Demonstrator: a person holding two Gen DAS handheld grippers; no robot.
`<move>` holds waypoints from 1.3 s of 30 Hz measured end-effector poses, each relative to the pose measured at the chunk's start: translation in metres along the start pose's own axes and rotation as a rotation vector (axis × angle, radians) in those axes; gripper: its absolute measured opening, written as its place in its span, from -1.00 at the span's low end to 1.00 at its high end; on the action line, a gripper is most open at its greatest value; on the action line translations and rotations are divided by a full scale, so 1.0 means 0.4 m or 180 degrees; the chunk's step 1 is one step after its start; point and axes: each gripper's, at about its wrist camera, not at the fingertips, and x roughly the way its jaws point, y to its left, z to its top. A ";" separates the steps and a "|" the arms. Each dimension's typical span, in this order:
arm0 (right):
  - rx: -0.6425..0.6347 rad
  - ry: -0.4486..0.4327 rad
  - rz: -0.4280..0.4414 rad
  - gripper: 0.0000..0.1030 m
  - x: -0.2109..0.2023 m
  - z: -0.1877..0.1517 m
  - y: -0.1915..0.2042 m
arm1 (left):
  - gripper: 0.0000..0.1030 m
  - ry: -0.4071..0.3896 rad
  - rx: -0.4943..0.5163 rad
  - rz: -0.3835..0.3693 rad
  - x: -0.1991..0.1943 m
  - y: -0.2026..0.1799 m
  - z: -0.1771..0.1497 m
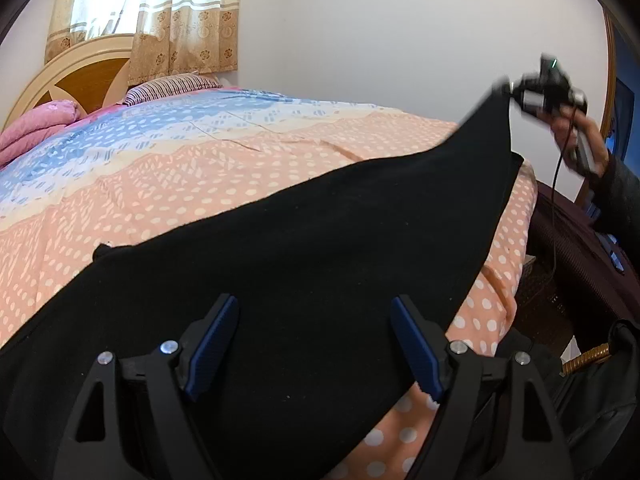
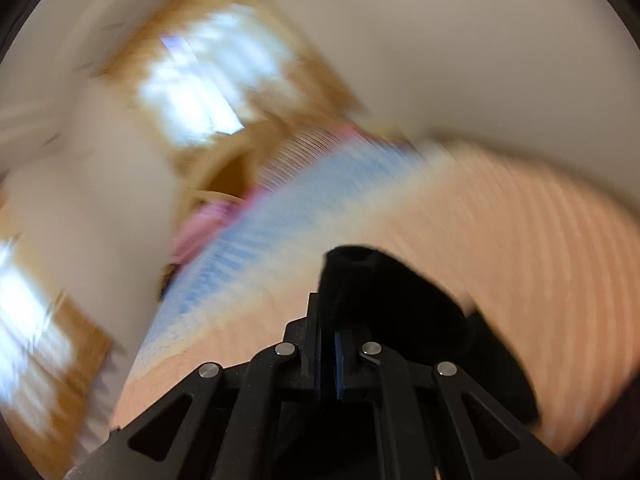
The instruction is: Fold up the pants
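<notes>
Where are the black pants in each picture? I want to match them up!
Left wrist view: the black pants spread across the middle and bottom, over the bed, one corner lifted to the upper right by the right gripper.
Right wrist view: a bunched corner of the pants sits low in the middle, pinched in the right gripper.
Shared landmark: the dotted peach and blue bedcover.
</notes>
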 end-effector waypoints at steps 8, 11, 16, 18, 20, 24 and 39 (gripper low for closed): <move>0.0323 0.0182 -0.0177 -0.91 -0.059 -0.094 -0.165 | 0.58 -0.0039 0.0005 0.0004 -0.002 -0.001 -0.008; 0.0638 0.0401 -0.0238 -0.90 -0.086 -0.185 -0.260 | 0.64 0.0016 0.0064 -0.0024 -0.001 -0.003 -0.006; 0.0613 0.0343 -0.0504 -0.37 -0.152 -0.242 -0.295 | 0.69 0.0091 0.0173 0.0012 0.004 -0.013 -0.003; 0.0629 0.0200 -0.0620 -0.31 -0.170 -0.212 -0.307 | 0.72 0.0108 0.0191 0.0011 0.007 -0.017 -0.001; 0.0651 0.0057 -0.0557 -0.31 -0.176 -0.163 -0.305 | 0.75 0.0119 0.0222 0.0037 0.009 -0.023 -0.004; 0.0590 0.0209 -0.0417 -0.31 -0.117 -0.098 -0.304 | 0.80 0.0128 0.0298 0.0087 0.014 -0.031 -0.007; 0.0202 0.0528 -0.0527 -0.95 0.071 -0.023 -0.209 | 0.84 0.0077 0.0217 -0.0072 0.012 -0.018 -0.008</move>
